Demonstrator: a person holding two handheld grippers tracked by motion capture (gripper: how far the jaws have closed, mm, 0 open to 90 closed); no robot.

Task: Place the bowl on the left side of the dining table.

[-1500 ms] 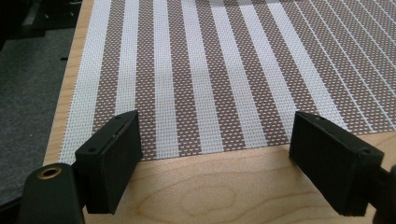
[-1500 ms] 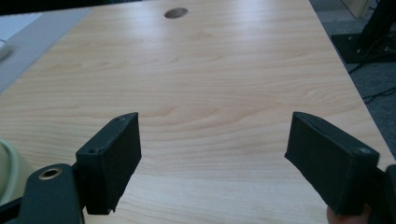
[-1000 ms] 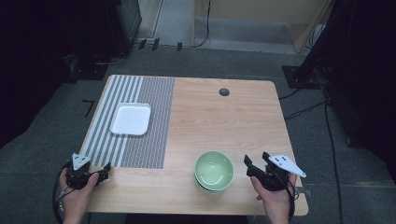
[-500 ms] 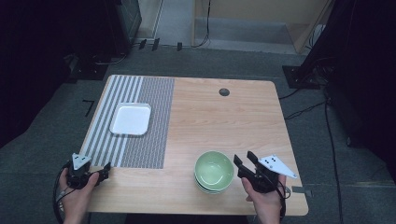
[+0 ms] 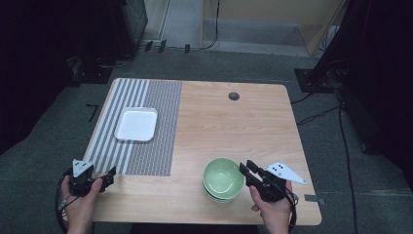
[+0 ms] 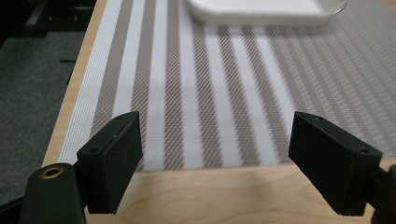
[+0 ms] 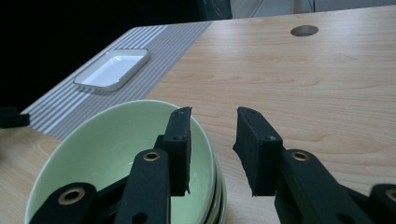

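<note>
A stack of pale green bowls [image 5: 223,176] [image 7: 107,149] stands near the table's front edge, right of centre. My right gripper [image 5: 246,168] [image 7: 213,114] is at the stack's right side. One jaw hangs inside the top bowl and the other outside, so the rim runs between them. The jaws have just been closing, and a gap still shows on both sides of the rim. My left gripper [image 5: 109,174] [image 6: 215,135] stands open at the front left corner, with nothing between its jaws, by the striped placemat's [image 5: 160,131] near edge.
A white rectangular tray [image 5: 136,123] [image 6: 261,9] [image 7: 112,69] lies on the placemat at the back left. A round cable hole [image 5: 234,96] [image 7: 304,31] sits in the wooden table [image 5: 253,126] near its far edge. Dark floor with cables surrounds the table.
My right gripper has moved left to the green bowls and its jaws have narrowed around the top rim. The left gripper has stayed put.
</note>
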